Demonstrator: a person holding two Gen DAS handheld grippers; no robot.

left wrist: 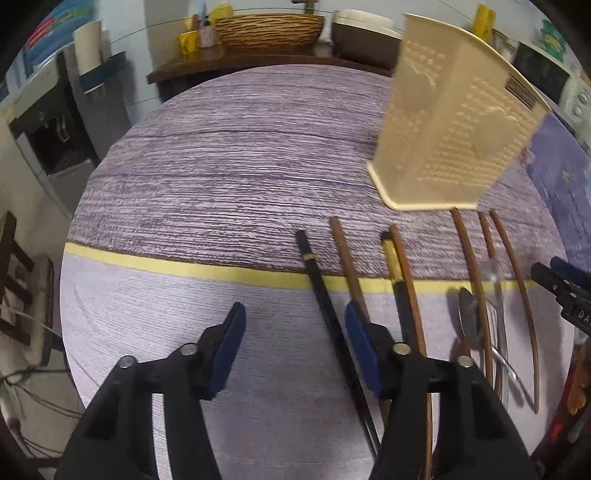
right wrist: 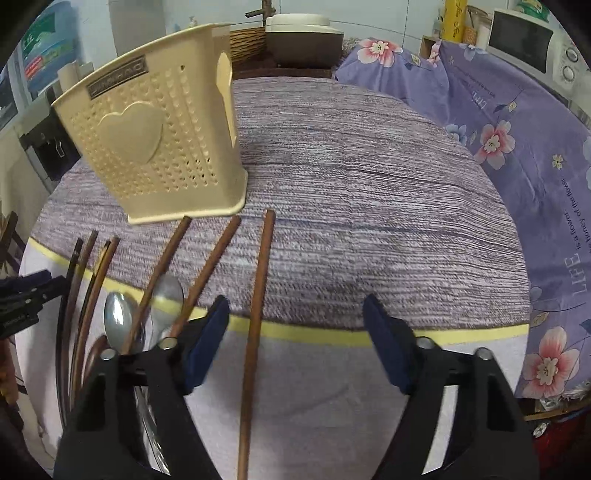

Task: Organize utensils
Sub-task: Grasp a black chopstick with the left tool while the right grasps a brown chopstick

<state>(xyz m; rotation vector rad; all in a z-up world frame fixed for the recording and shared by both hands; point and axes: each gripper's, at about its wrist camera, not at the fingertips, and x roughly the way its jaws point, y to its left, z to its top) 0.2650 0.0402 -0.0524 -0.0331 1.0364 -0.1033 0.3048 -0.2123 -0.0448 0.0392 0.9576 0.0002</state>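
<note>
Left wrist: spoon (left wrist: 468, 317) half-hidden under chopsticks (left wrist: 476, 280).

A: What lies past the tabletop (left wrist: 221, 166)?

B: A dark wooden shelf (left wrist: 207, 62) carries a woven basket (left wrist: 267, 31), with a yellow mug (left wrist: 189, 41) and a small spotted cup (left wrist: 207, 35) to its left. A brown pot with a pale lid (right wrist: 304, 37) stands to the basket's right.

A: And on the right?

B: A purple cloth with pink flowers (right wrist: 517, 147) is draped beside the tabletop, with a white microwave (right wrist: 532, 40) behind it and a yellow canister (right wrist: 455, 18) near that.

A: On the left?

B: A water dispenser (left wrist: 48, 129), and a dark wooden chair (left wrist: 14, 277) low at the edge.

A: The tabletop itself?

B: A purplish wood-grain covering, crossed by a strip of yellow tape (right wrist: 424, 334).
</note>
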